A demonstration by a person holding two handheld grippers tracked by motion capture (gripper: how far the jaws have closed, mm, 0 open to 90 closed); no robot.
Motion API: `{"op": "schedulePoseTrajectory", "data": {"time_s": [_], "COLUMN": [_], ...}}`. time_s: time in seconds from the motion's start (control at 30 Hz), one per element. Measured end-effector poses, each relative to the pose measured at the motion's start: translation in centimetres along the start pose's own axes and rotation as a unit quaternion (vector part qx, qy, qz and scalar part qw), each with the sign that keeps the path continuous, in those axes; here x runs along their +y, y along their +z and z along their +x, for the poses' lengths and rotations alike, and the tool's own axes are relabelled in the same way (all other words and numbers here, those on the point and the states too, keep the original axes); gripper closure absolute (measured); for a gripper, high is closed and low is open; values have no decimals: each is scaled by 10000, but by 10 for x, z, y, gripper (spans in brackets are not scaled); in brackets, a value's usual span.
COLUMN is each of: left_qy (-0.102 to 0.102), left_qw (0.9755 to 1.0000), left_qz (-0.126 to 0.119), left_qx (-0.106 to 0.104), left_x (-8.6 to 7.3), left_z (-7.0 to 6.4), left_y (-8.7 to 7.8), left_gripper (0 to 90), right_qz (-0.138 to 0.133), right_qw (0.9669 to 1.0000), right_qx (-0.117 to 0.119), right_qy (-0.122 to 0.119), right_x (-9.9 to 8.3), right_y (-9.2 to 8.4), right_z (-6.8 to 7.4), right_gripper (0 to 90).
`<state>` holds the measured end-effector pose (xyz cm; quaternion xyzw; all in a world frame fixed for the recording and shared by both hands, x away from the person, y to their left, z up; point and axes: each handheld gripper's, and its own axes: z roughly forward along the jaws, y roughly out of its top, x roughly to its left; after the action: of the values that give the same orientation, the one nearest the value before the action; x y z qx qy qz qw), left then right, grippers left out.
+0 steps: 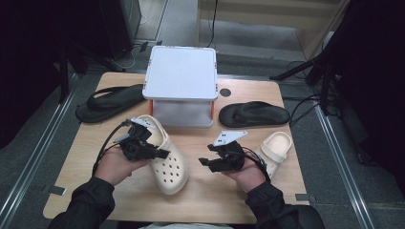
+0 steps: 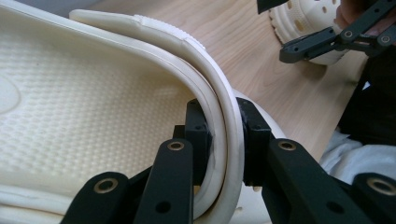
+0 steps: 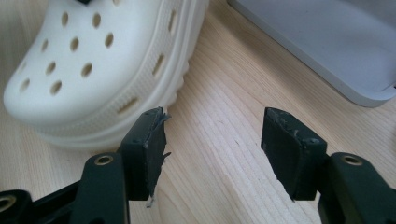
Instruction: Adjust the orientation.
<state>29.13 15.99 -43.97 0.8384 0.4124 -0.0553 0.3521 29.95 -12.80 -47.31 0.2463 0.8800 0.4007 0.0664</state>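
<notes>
- Clog (image 1: 168,162), cream-coloured with round holes over the toe, lies on the wooden table (image 1: 210,200) in front of the person, toe toward them, heel toward a white box (image 1: 181,78).
- Left gripper (image 1: 160,153) comes in from the left, held level in the left hand (image 1: 117,164), its jaws clamped on the clog's side wall and the heel strap (image 2: 205,84) folded against it.
- In the left gripper view the clog's footbed is finely dimpled, and the strap curves between the two black pads (image 2: 198,135).
- Right gripper (image 1: 206,162) sits in the right hand (image 1: 248,174), pointing left toward the clog, with a bare stretch of table between them.
- In the right gripper view its jaws stand apart with nothing between them, just above the wood and just beside the clog's ribbed sole.
- Second, smaller clog (image 1: 274,150) lies to the right of the right hand.
- Two black sandals lie farther back, one (image 1: 107,102) left of the box, one (image 1: 254,114) right.
</notes>
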Motion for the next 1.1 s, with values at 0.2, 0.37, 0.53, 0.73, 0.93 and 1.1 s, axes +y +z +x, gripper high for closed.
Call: {"op": "schedulePoseTrajectory", "data": {"time_s": [0.2,0.37,0.53,0.73,0.93,1.1], "left_qy": [-1,-73,-133,10,168,340], "left_qw": [10000,9998,9995,9996,9997,9992], "left_qz": [11,196,273,256,160,-75], "left_qx": [-79,-36,-27,109,115,194], "left_x": [4,5,5,6,8,12], "left_z": [-5,-3,2,5,9,7], "left_y": [12,26,32,30,15,-5], "left_gripper": [777,771,747,667,553,535], "right_qz": [-28,-48,-18,-43,-13,-123], "right_qw": [10000,9999,9999,9999,9998,9996], "right_qx": [-64,-101,-106,-106,-143,-48], "right_qy": [32,60,64,73,134,245], "right_x": [-3,-5,-6,-7,-7,-5], "right_y": [-4,-5,-5,-5,-6,-9], "right_z": [0,0,0,2,4,11], "right_gripper": [408,408,408,407,416,424]}}
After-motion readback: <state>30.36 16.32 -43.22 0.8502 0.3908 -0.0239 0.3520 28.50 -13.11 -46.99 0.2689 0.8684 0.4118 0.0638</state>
